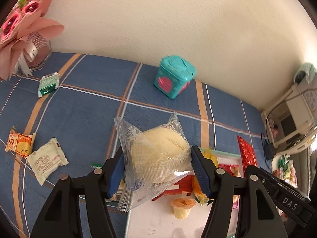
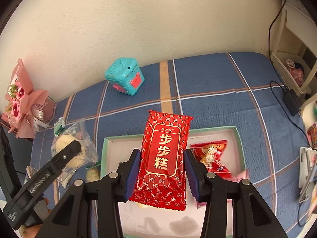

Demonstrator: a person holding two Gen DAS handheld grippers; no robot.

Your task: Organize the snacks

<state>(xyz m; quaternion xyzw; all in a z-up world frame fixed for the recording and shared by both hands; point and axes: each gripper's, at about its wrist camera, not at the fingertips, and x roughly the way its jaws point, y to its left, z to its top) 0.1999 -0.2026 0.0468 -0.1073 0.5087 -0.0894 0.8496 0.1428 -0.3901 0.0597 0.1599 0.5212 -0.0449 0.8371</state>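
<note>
My left gripper [image 1: 158, 170] is shut on a clear bag with a pale round cake [image 1: 158, 148], held above the near left corner of a white tray [image 1: 158, 222]. In the right wrist view, my right gripper [image 2: 162, 176] is shut on a red packet with gold characters [image 2: 166, 154] over the green-rimmed tray [image 2: 214, 128]. The tray holds a red candy packet [image 2: 212, 158]; the left wrist view also shows a jelly cup [image 1: 181, 207] in it. The cake bag [image 2: 69, 144] shows at the left with one left finger [image 2: 67, 152] on it.
Loose snacks lie on the blue plaid cloth: a green packet [image 1: 48, 84], an orange packet [image 1: 19, 143] and a cream packet [image 1: 47, 159]. A teal tin [image 2: 124, 79] stands by the wall. A pink bouquet [image 2: 21, 107] sits far left, a shelf with cables [image 2: 293, 79] at the right.
</note>
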